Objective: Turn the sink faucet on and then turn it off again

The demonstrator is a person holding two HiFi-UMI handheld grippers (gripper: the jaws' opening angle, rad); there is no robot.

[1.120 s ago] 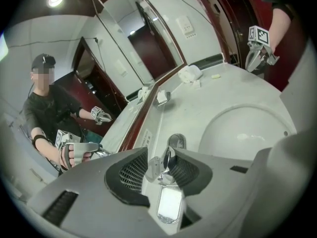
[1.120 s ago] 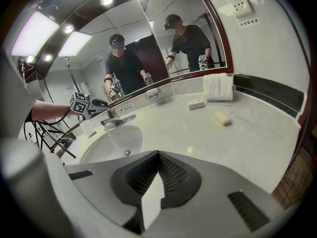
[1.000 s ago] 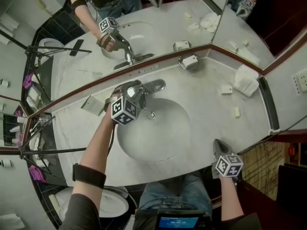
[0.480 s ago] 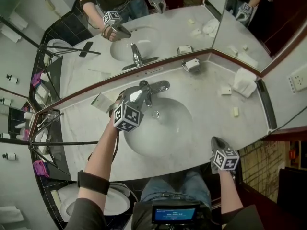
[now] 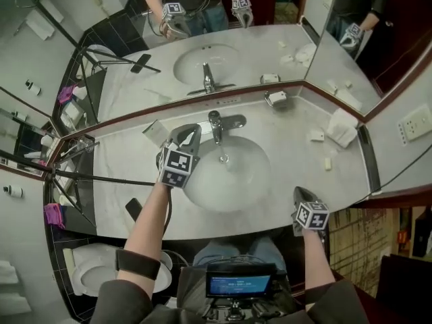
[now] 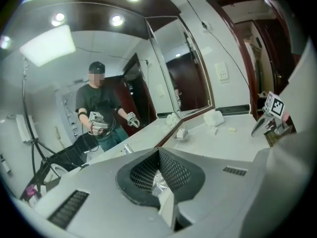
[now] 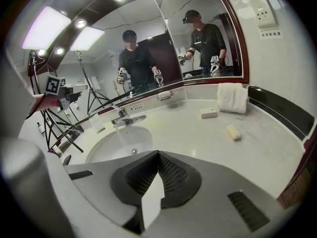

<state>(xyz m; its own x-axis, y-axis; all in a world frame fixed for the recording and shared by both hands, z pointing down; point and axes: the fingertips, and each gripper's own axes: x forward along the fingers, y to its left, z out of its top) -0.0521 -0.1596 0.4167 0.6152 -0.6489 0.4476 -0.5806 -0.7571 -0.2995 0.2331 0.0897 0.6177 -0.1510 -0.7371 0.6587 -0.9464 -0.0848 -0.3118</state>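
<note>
Faucet (image 5: 215, 128) running; turn-on step judged complete. Left gripper (image 5: 187, 132), jaws together and empty, hovered just left of it. Right gripper (image 5: 298, 194), likewise closed and empty, sat near. Next: return the lever (image 5: 234, 121).

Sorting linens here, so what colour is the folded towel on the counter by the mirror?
White; the folded towel shows best in the right gripper view.

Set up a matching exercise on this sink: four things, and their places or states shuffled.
1 faucet
2 left gripper
3 white towel
4 soap bar

A folded against the right mirror
B water running from it
C shut and empty, left of the faucet
D loose on the counter, right of the basin

Pairs: 1-B, 2-C, 3-A, 4-D
</note>
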